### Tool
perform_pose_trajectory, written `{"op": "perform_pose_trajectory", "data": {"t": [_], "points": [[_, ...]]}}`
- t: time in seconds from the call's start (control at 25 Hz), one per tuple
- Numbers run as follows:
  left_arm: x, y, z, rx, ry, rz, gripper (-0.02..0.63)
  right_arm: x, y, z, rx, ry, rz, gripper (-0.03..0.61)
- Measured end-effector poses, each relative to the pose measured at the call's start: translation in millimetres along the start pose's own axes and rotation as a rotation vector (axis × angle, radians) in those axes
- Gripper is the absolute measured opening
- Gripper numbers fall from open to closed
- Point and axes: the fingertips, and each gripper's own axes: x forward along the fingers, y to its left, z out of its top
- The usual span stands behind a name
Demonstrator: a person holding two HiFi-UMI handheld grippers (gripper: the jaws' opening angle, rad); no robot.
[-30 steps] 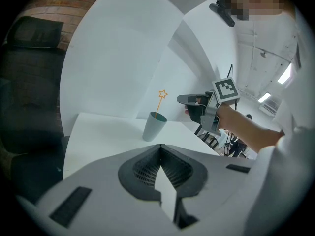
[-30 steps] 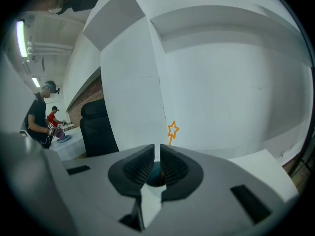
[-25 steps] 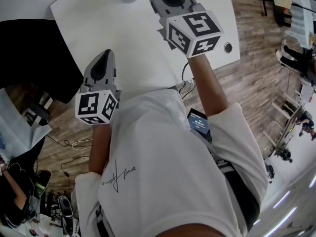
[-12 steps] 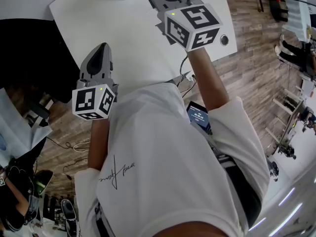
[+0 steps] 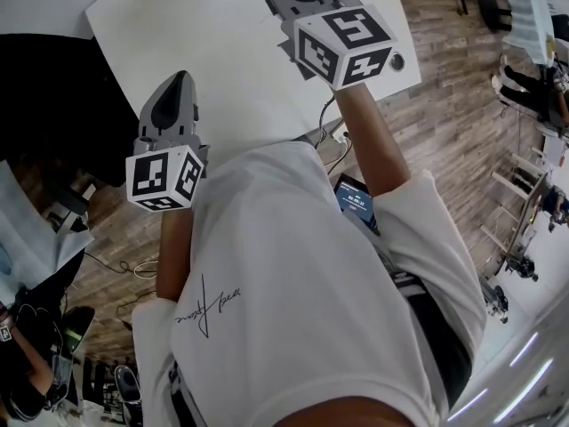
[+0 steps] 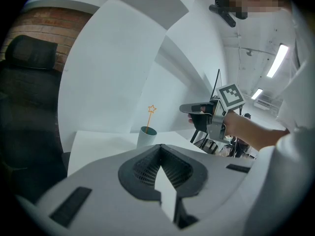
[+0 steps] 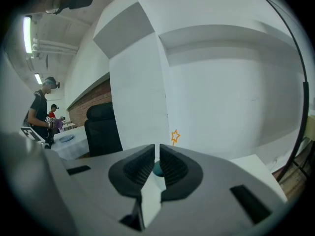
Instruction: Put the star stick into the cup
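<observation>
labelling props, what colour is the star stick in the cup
Orange. The star stick shows best in the left gripper view.

The left gripper and right gripper are matt grey plastic, their 2 sets of pads darker and ribbed. The table is smooth, matt white. The cup looks smooth. At right, the floor is wood plank. The shirt is white cloth.
</observation>
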Motion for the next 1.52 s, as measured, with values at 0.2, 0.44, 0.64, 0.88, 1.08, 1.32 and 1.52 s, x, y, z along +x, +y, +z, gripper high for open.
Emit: {"op": "perform_pose_trajectory", "data": {"t": [0.2,0.44,0.64,0.88,1.08,1.32,1.52], "points": [[-4,-3,1,0.007,-0.017,-0.006,0.008,-13,3,-6,0.023,-0.006,-0.010,0.037],[-9,-11,2,0.018,-0.029,-0.012,0.008,-32,2,-10,0.040,-0.015,-0.028,0.035],[-12,-12,4,0.029,-0.049,-0.010,0.008,-44,2,-13,0.036,-0.023,-0.041,0.035],[-20,-14,4,0.039,-0.063,-0.005,0.008,-58,5,-19,0.044,-0.024,-0.050,0.035],[-25,-10,4,0.034,-0.070,0.012,0.008,-68,7,-24,0.054,-0.025,-0.057,0.035],[-36,-4,-1,0.035,-0.074,0.035,0.008,-86,13,-42,0.070,-0.009,-0.067,0.034],[-38,-8,-5,0.033,-0.070,0.009,0.008,-98,19,-60,0.090,0.013,-0.076,0.031]]}}
